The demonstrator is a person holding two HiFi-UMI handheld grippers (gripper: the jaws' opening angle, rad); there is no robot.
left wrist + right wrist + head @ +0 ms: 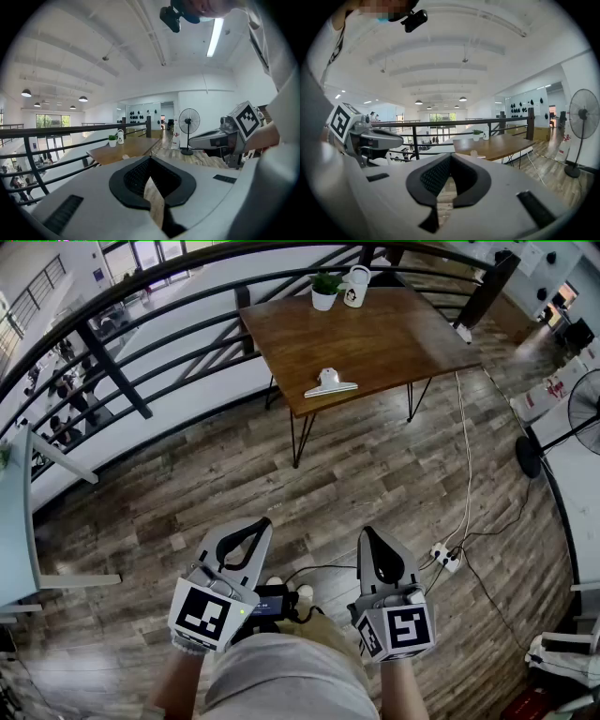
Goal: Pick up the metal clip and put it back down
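The metal clip [330, 383] is a silver bulldog clip lying near the front edge of the brown wooden table [394, 334], far ahead of both grippers. It shows small on the table in the right gripper view [474, 153] and the left gripper view [125, 156]. My left gripper [261, 524] and right gripper [368, 534] are held side by side close to my body, over the plank floor and well short of the table. Both are shut, tips touching, with nothing between the jaws.
A small potted plant [325, 291] and a white mug [355, 286] stand at the table's far edge. A black railing [122, 381] runs behind the table. A white cable [466, 456] leads to a power strip [443, 557] on the floor. A standing fan [562, 427] is at the right.
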